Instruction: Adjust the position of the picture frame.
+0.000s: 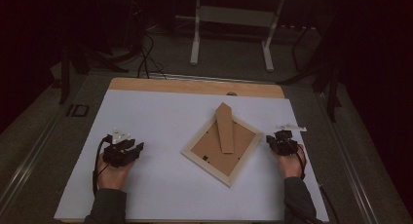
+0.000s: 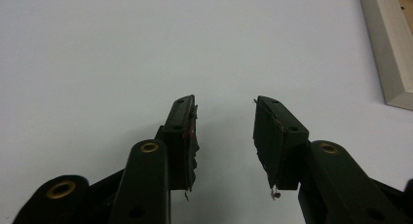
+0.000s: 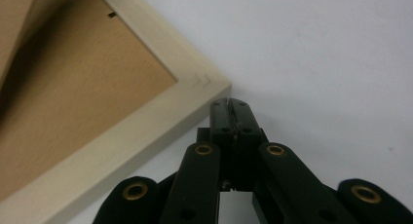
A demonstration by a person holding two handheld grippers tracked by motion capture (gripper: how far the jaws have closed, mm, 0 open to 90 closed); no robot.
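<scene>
- The left gripper (image 2: 225, 136) is black, its two arms set with brass-ringed rivets and small dark screws.
- Its pads (image 2: 189, 136) are worn, reddish-brown along the inner edge, with frayed bits hanging below.
- A grey three-cornered plate (image 1: 120, 135) sits on top; a black cable (image 1: 96, 160) loops beside it.
- The right gripper (image 3: 231, 108) is likewise black with brass rivets.
- Dark grey sleeves (image 1: 107, 207) cover both forearms.

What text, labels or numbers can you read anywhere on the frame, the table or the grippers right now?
None can be read.
Picture frame, lying face down: bare brown backing board and stand, no print; a faint mark near its corner in the right gripper view is too faint to make out.
White table sheet: blank.
Left gripper and right gripper: plain black, no lettering.
</scene>
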